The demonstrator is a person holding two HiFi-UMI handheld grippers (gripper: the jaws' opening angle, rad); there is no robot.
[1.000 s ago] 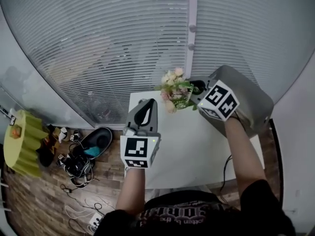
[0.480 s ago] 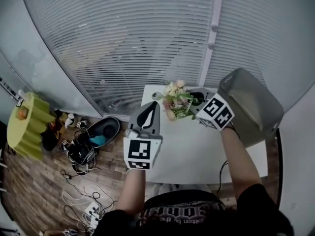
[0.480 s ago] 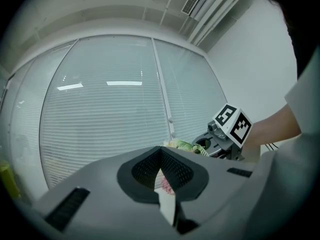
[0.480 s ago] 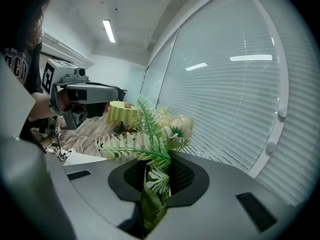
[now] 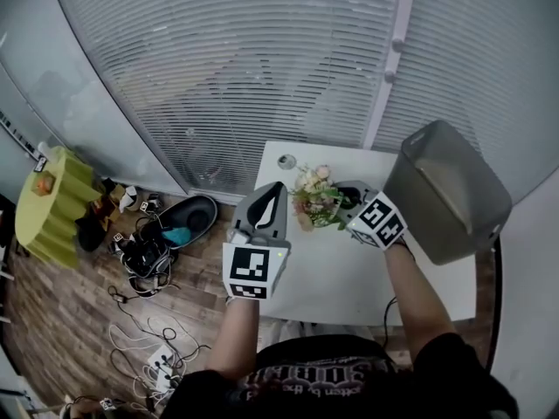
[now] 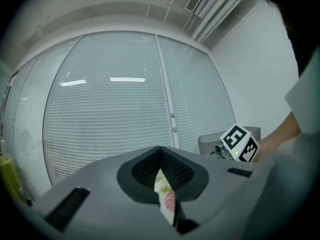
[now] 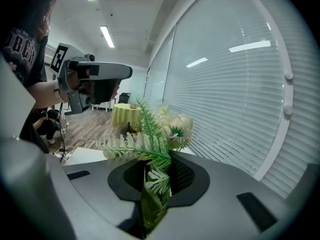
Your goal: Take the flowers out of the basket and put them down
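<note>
**Green stems pinched in the right gripper [image 5: 339, 204], blooms pointing to ten o'clock**

Seen from the head, the right jaws are pressing on the stems of the flowers [image 5: 316, 197]. The bunch is running toward ten o'clock over the white table [image 5: 349, 278], clear of the grey basket [image 5: 445, 190] at three o'clock. The left gripper [image 5: 271, 188] is idling at nine o'clock of the blooms, jaws nearly together with an unidentifiable pale sliver showing between them. Bare tabletop is lying at six o'clock, likely the landing spot.

This looks like an office. Glass walls with slatted blinds [image 5: 262, 77], ceiling strip lights [image 7: 106, 36] and cables [image 5: 144, 349] strewn over wood flooring [image 5: 52, 321] show it.
</note>
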